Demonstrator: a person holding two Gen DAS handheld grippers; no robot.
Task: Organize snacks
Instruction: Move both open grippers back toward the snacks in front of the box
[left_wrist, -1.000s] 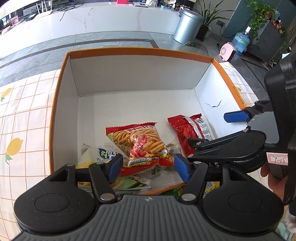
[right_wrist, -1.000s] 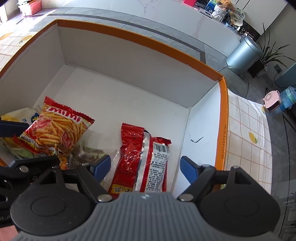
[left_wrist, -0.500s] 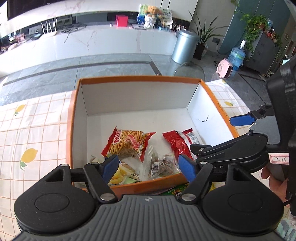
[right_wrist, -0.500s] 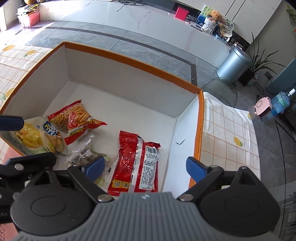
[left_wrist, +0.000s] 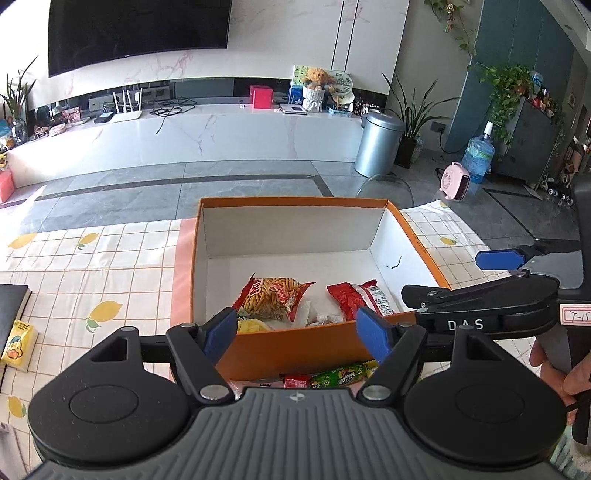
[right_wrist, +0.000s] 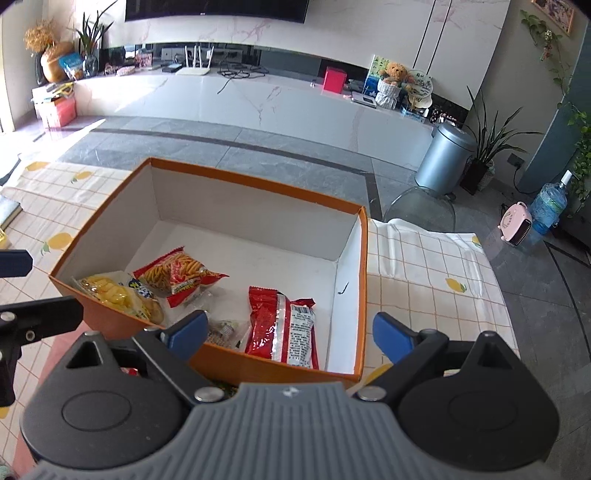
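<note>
An orange box with white inner walls stands on the lemon-print tablecloth. Inside lie a red bag of stick snacks, a red foil pack, a yellow chip bag and small clear-wrapped sweets. My left gripper hangs open above the box's near wall with nothing between its fingers. My right gripper is open too, empty, above the box's near right part. A green candy pack and a small red packet lie on the table in front of the box.
A black book and a yellow tissue pack lie at the table's left. A person's hand holds the right gripper's handle. Beyond the table are grey floor, a metal bin and a clear chair.
Both grippers have risen and pulled back out of the box, and their jaws have widened. The snacks stay in the box; more of the room now shows.
</note>
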